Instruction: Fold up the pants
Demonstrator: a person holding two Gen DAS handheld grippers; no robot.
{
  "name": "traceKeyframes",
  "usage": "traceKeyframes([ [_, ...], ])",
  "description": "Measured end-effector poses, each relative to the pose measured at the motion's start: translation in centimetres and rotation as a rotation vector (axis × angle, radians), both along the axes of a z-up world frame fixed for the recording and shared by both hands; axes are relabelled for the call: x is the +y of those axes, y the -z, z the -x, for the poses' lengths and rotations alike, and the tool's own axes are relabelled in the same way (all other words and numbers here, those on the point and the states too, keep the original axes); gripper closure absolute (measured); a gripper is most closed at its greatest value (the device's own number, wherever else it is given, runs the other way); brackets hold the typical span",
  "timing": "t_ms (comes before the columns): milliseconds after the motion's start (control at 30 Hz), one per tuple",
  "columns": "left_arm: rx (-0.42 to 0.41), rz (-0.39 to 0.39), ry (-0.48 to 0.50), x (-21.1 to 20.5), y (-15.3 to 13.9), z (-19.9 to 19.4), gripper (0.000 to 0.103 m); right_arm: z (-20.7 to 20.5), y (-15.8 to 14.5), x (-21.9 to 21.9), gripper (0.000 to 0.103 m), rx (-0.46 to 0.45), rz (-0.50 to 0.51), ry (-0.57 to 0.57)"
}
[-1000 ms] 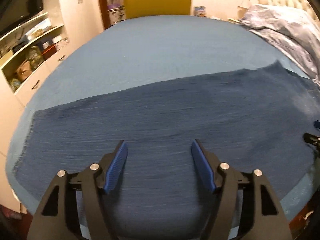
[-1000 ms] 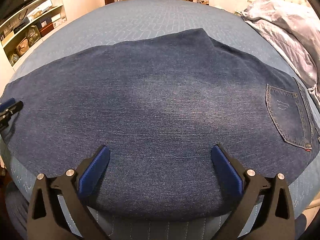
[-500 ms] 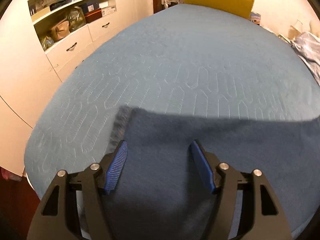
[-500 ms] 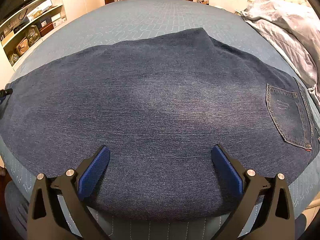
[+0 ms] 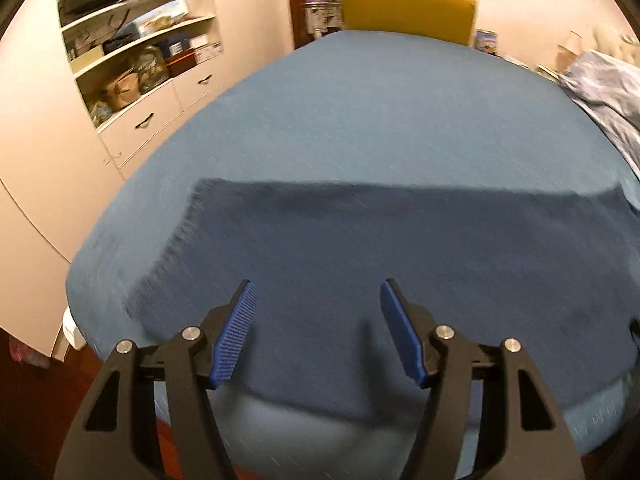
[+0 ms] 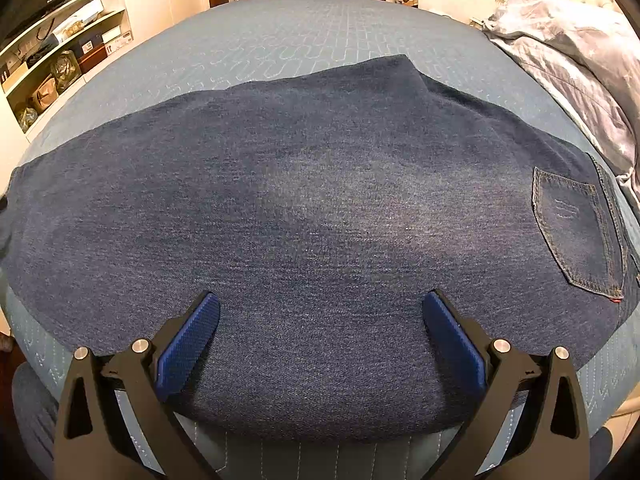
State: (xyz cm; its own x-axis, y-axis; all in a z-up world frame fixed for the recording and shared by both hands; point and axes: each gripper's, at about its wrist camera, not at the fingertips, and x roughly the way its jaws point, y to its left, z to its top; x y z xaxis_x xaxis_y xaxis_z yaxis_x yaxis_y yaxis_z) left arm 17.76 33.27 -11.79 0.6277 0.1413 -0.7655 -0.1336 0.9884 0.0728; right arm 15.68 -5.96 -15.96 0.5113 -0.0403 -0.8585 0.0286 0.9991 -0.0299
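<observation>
Dark denim pants (image 6: 320, 220) lie flat, already doubled leg over leg, across a blue bed (image 5: 360, 112). The left hand-held gripper (image 5: 316, 320), jaws wide and empty, has swung from mid-leg toward the frayed hem (image 5: 168, 256); the right hand-held gripper (image 6: 320, 336), also wide and empty, stays over the seat. Likely next: gripping the hem to fold it toward the waist.
</observation>
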Motion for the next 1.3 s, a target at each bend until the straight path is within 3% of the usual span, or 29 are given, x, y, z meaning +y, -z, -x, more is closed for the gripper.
traceKeyframes([
  [133,-0.036,0.052,0.066,-5.6,0.0,3.0,0.038,-1.2,-3.0,1.6,0.005,-0.080,-0.024,-0.069],
  [267,-0.049,0.062,0.182,-10.2,0.0,2.2,0.038,-6.2,-4.6,5.0,0.005,-0.094,-0.077,-0.170],
  [367,-0.050,0.081,0.188,-11.1,-0.2,0.0,0.038,-10.3,-4.2,7.4,0.006,-0.070,-0.112,-0.240],
  [467,-0.036,0.062,0.191,-11.5,0.1,-2.7,0.048,-14.3,-2.2,9.1,0.017,-0.029,-0.064,-0.254],
  [500,-0.029,0.064,0.198,-11.9,0.1,-3.5,0.054,-15.5,-1.1,9.3,0.024,0.001,-0.042,-0.245],
  [533,-0.018,0.067,0.203,-12.1,0.3,-4.6,0.065,-16.1,-0.4,9.2,0.023,0.016,-0.039,-0.235],
  [633,-0.006,0.083,0.226,-13.4,0.7,-6.4,0.070,-16.2,0.1,9.2,0.022,-0.010,-0.019,-0.236],
  [767,0.094,0.073,0.211,-13.5,3.6,-10.9,0.076,-16.0,0.2,9.3,0.021,-0.018,-0.011,-0.230],
  [933,0.090,0.085,0.203,-13.1,3.5,-12.3,0.075,-14.8,-1.7,9.0,0.020,-0.050,-0.030,-0.191],
  [1033,0.053,0.130,0.204,-13.2,2.6,-11.5,0.075,-13.3,-2.3,9.1,0.018,-0.044,-0.023,-0.184],
  [1200,0.044,0.089,0.164,-12.3,1.8,-8.9,0.073,-12.6,0.3,10.0,0.015,0.008,0.048,-0.197],
  [1300,0.021,0.065,0.099,-10.8,1.3,-6.0,0.060,-12.7,0.4,10.0,0.015,0.005,0.046,-0.194],
])
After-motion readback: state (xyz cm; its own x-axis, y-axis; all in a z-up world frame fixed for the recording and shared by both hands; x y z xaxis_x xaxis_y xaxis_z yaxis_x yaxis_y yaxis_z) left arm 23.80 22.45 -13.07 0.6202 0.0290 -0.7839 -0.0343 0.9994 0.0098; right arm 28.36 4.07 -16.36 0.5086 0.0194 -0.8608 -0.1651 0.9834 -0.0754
